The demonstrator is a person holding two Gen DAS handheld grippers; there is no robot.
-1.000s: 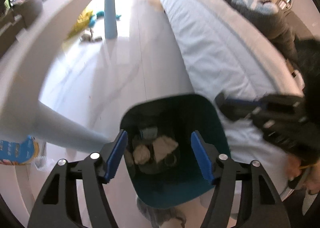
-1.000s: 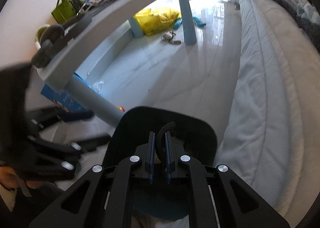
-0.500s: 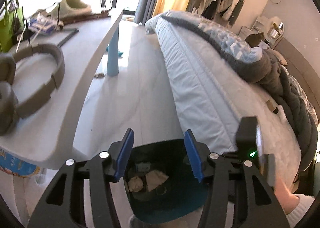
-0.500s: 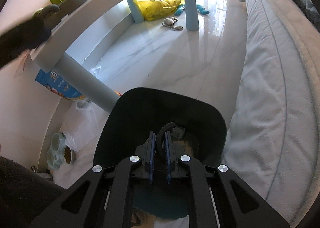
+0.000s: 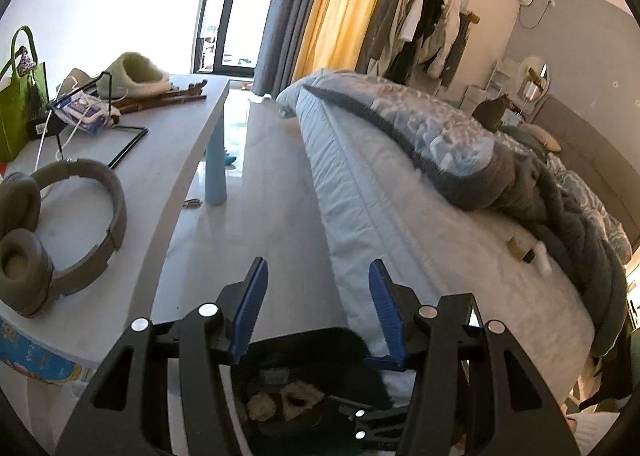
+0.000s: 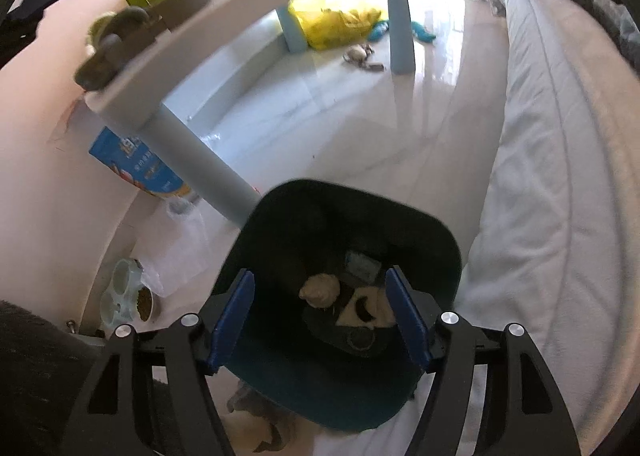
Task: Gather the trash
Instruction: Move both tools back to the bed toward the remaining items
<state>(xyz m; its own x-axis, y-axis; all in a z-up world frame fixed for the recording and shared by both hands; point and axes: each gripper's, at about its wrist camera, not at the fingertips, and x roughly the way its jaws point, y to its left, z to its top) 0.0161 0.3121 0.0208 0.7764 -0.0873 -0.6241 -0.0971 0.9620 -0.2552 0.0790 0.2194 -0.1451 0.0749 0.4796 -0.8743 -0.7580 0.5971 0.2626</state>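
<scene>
A dark teal trash bin [image 6: 280, 216] stands on the floor between the table leg and the bed. It holds crumpled tissue [image 6: 320, 290], a small packet [image 6: 362, 266] and a dark curved piece [image 6: 362, 306]. My right gripper [image 6: 320, 310] is open and empty right above the bin's mouth. My left gripper [image 5: 316, 304] is open and empty, raised higher, level with the tabletop; the bin [image 5: 304, 348] with its trash shows below its fingers.
A white table [image 5: 132, 192] on the left carries grey headphones [image 5: 60, 224], a green bag [image 5: 18, 104], a slipper [image 5: 132, 74] and a wipes pack. The bed [image 5: 400, 216] with a grey blanket is on the right. A yellow bag [image 6: 336, 22] and pet bowls [image 6: 128, 296] are on the floor.
My right gripper has opened and the dark curved piece it held now lies in the bin. My left gripper has risen from over the bin to tabletop height.
</scene>
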